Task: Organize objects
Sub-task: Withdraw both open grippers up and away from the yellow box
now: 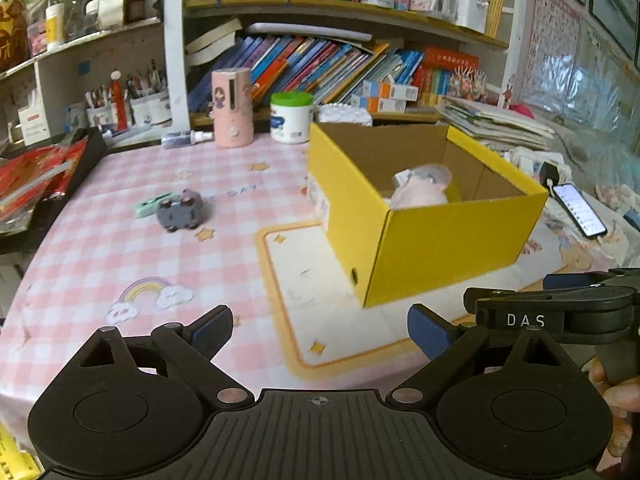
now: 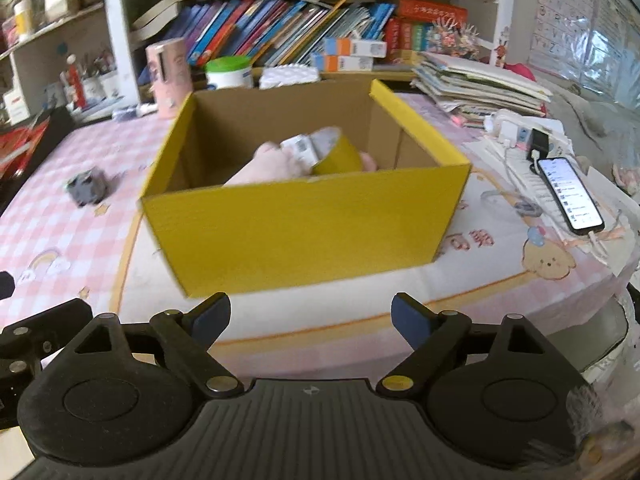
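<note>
A yellow cardboard box (image 1: 448, 248) stands open on the pink checked table; it also shows in the right wrist view (image 2: 304, 224). Inside lie a pink soft thing (image 2: 264, 168) and a yellow can (image 2: 340, 156) on its side. A grey toy car (image 1: 180, 210) lies overturned on the table to the left of the box, with a green toy (image 1: 150, 204) beside it. The car also shows in the right wrist view (image 2: 86, 188). My left gripper (image 1: 320, 332) is open and empty, near the table's front. My right gripper (image 2: 310, 318) is open and empty, in front of the box.
A pink cylinder (image 1: 233, 108), a white tub with green lid (image 1: 291, 118) and a small spray bottle (image 1: 186, 138) stand at the back. Bookshelves rise behind. A phone (image 2: 570, 194) on a cable and stacked papers (image 2: 480, 84) lie to the right. A black tray (image 1: 44, 176) sits at left.
</note>
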Available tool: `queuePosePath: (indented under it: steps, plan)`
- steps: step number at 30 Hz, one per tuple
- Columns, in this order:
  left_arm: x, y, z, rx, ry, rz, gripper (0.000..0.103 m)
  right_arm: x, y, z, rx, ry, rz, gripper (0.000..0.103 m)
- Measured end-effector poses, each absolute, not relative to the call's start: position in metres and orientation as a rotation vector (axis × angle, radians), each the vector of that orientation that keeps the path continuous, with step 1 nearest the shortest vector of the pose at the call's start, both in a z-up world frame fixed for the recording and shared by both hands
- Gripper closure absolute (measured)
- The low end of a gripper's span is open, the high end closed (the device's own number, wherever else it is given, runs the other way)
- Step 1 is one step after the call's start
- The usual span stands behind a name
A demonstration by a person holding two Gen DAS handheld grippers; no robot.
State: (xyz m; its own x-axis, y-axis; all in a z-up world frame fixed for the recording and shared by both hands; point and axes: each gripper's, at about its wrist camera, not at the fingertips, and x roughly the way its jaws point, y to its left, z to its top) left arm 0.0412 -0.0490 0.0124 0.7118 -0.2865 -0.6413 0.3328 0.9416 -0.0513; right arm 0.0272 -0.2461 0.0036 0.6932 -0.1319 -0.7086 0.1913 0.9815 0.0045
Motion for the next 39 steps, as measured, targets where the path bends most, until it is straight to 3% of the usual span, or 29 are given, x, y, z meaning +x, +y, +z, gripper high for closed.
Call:
queuePosePath:
  steps: [24,39]
  plan:
    - [-0.011,0.047,0.012,0.064,0.697,-0.22,0.007,-0.008,-0.14,-0.005,0.062,0.809,-0.023,0.012]
    - [-0.002,0.082,0.012,0.023,0.689,-0.127,0.006,0.01,-0.096,-0.002,0.008,0.796,0.089,0.011]
